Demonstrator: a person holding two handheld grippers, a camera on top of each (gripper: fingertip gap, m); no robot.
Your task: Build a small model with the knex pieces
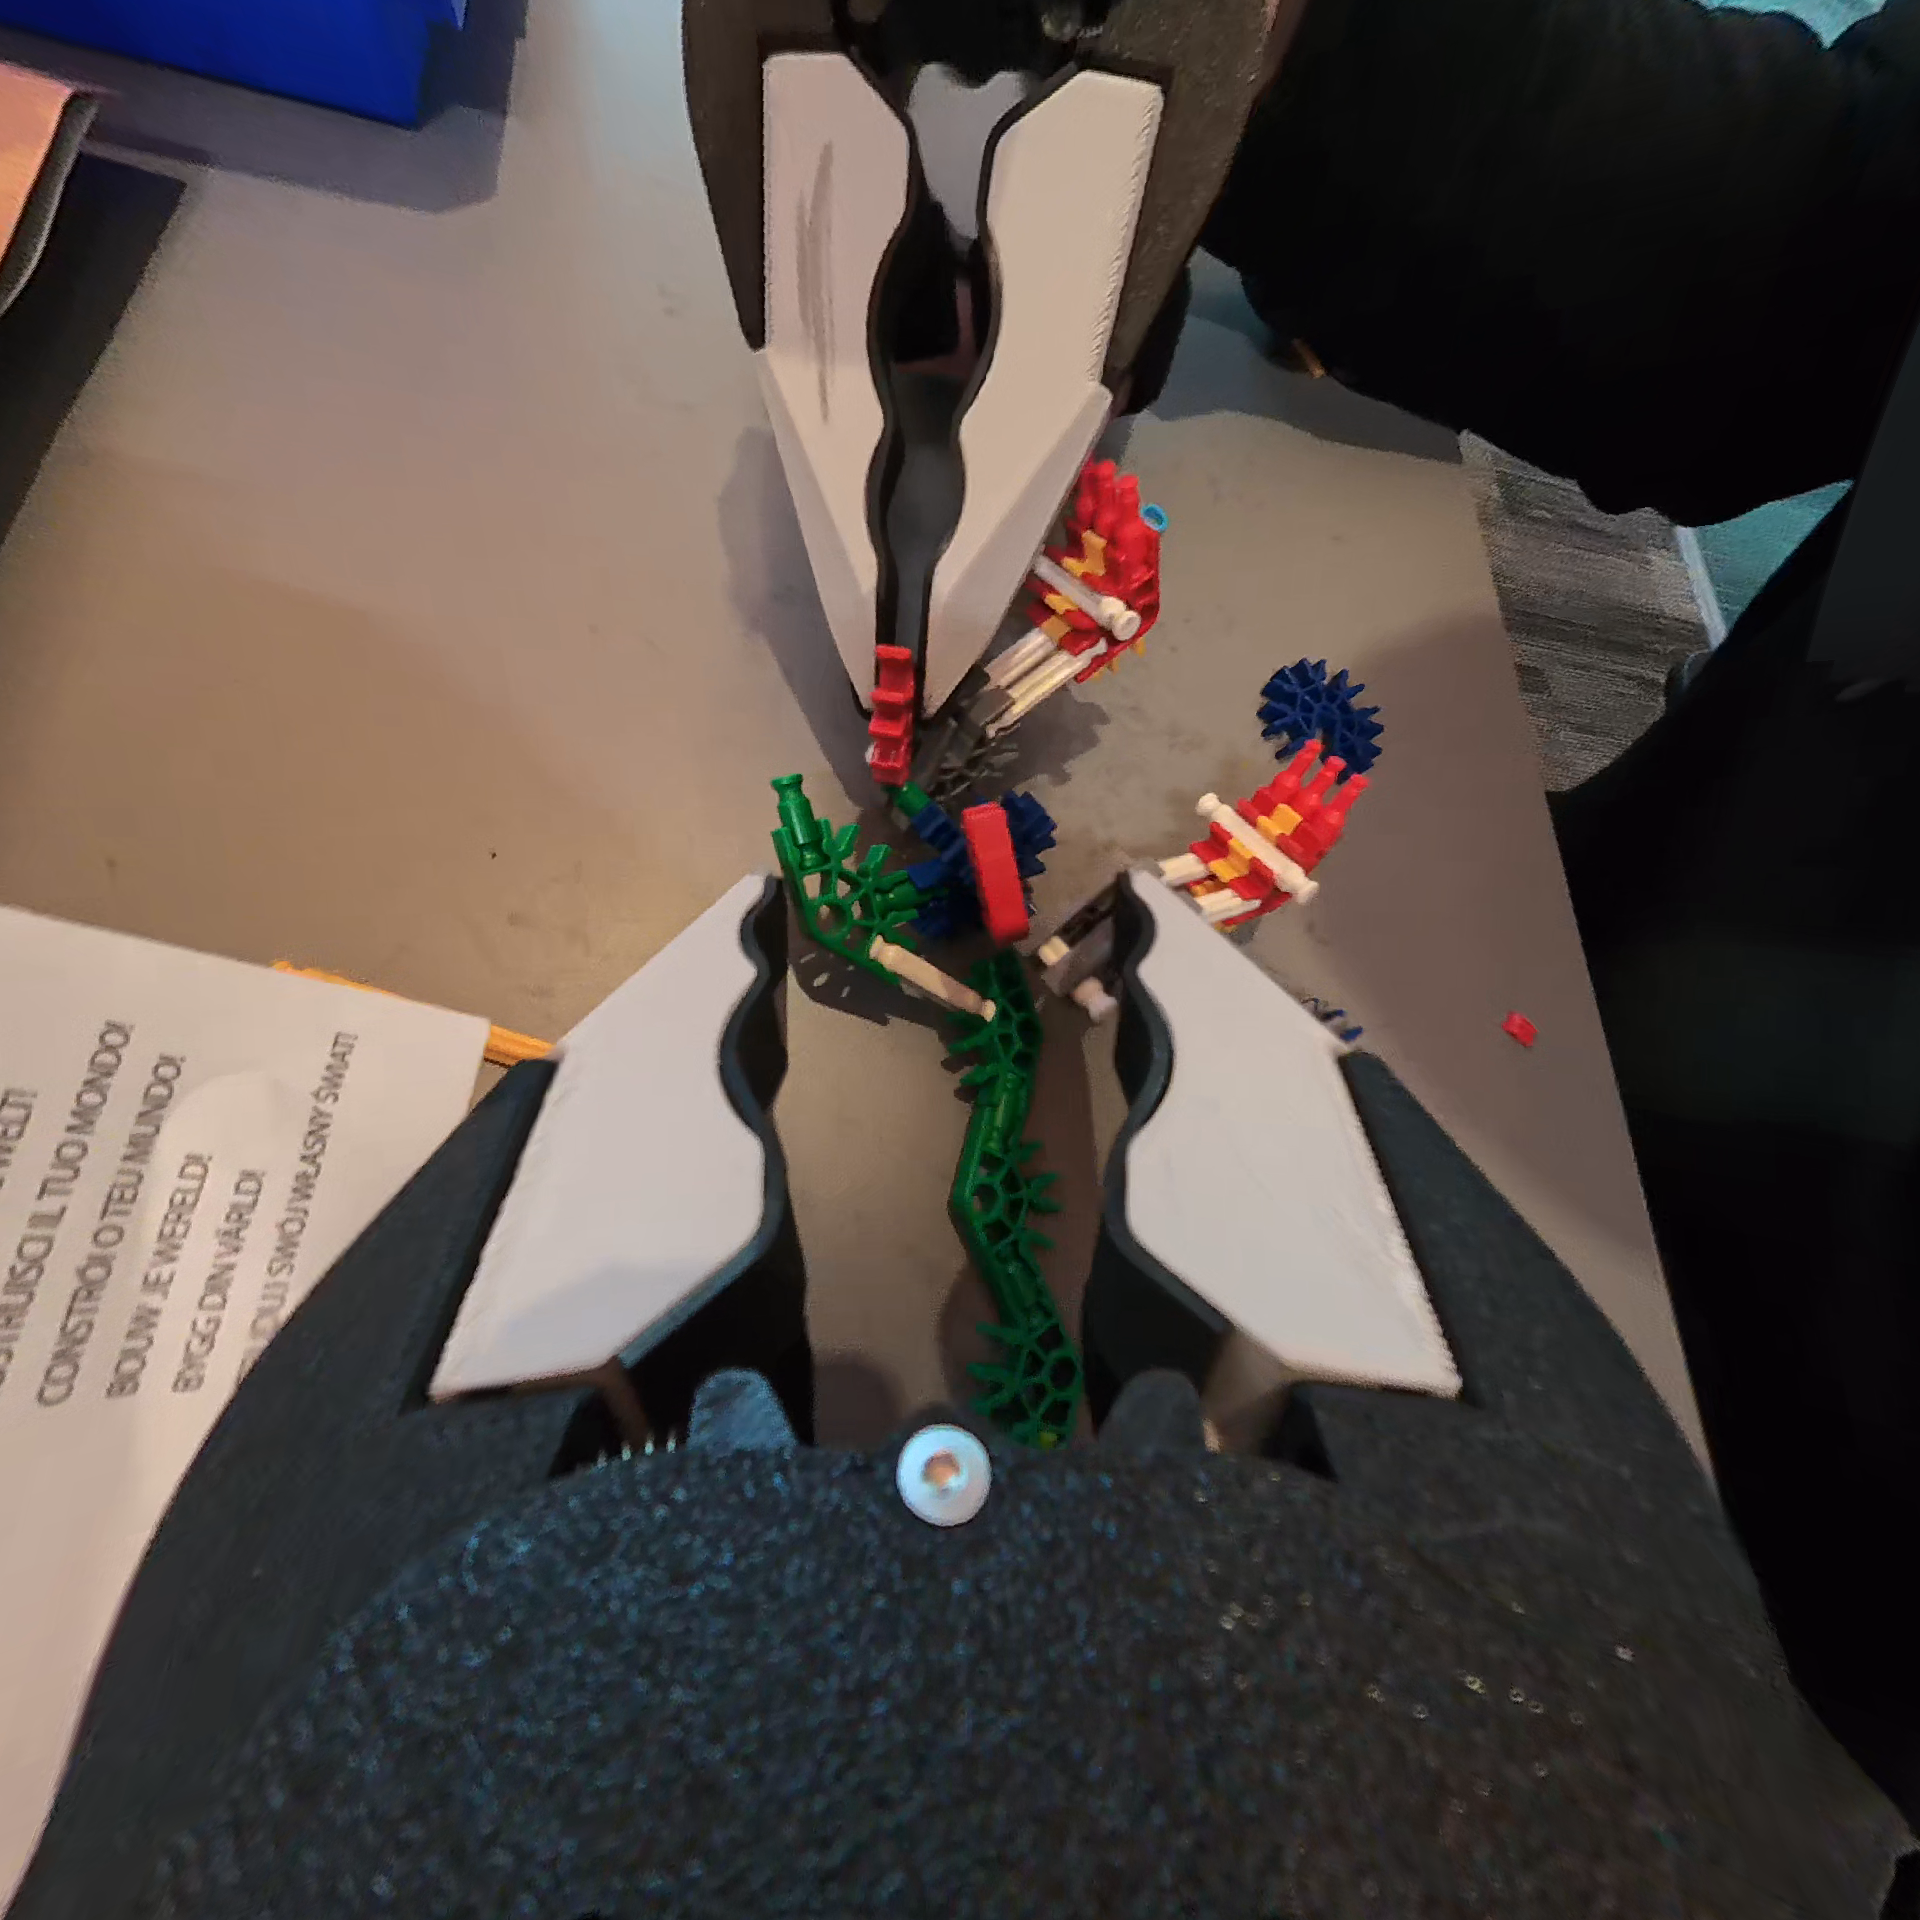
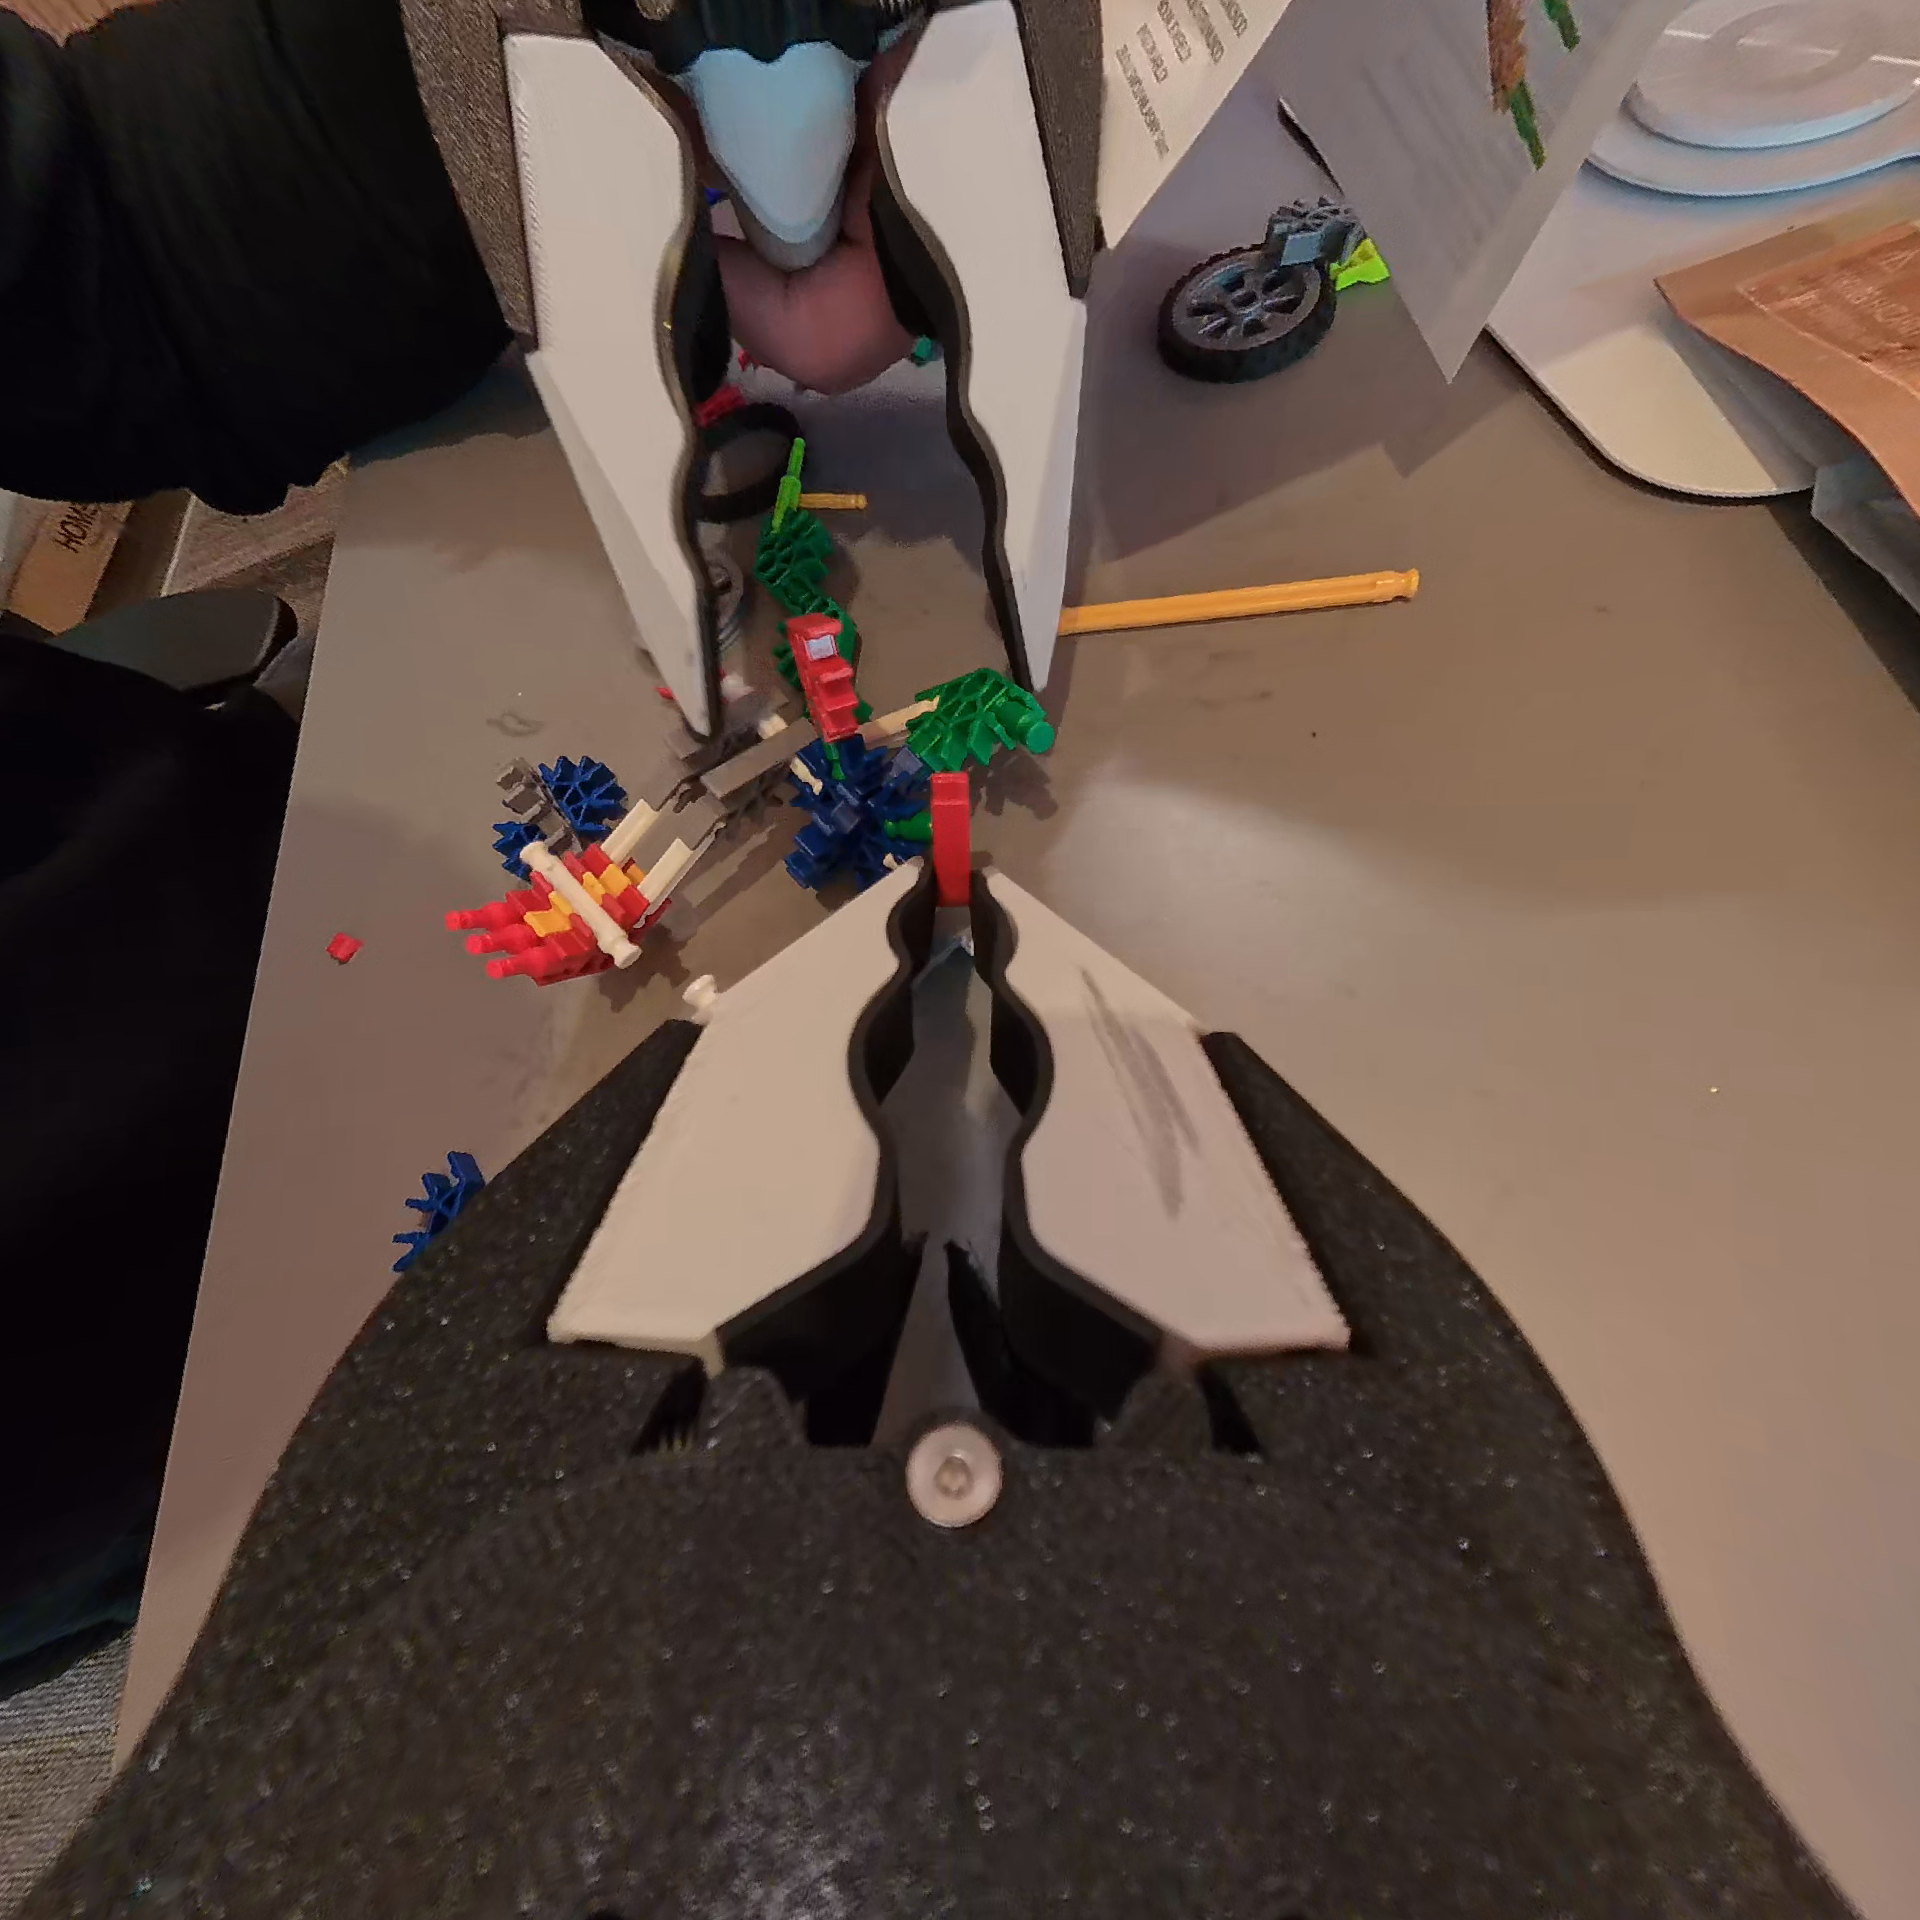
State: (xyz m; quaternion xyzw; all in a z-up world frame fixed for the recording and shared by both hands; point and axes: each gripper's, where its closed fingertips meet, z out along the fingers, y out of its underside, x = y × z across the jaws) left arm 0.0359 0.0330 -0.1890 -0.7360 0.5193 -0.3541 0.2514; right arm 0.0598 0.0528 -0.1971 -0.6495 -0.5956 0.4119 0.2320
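Black textured housing fills the foreground of both wrist views, above a grey table (image 1: 436, 582) whose right edge drops to carpet. Its open room lies left and far; printed sheets (image 1: 177, 1174) and a blue box (image 1: 260, 52) crowd that side. The left gripper (image 1: 945, 894) is spread wide, gripping nothing, straddling a green toy stem (image 1: 1013, 1195). The right gripper (image 2: 951, 883) is closed, tips pinching a red connector (image 2: 948, 831) on the blue snowflake cluster (image 2: 847, 821). 2 red-and-yellow fan assemblies (image 1: 1262, 842) lie near it. Beyond sit 1 grey wheel (image 2: 1247, 312), 1 orange rod (image 2: 1236, 601) and 1 red chip (image 2: 343, 947).
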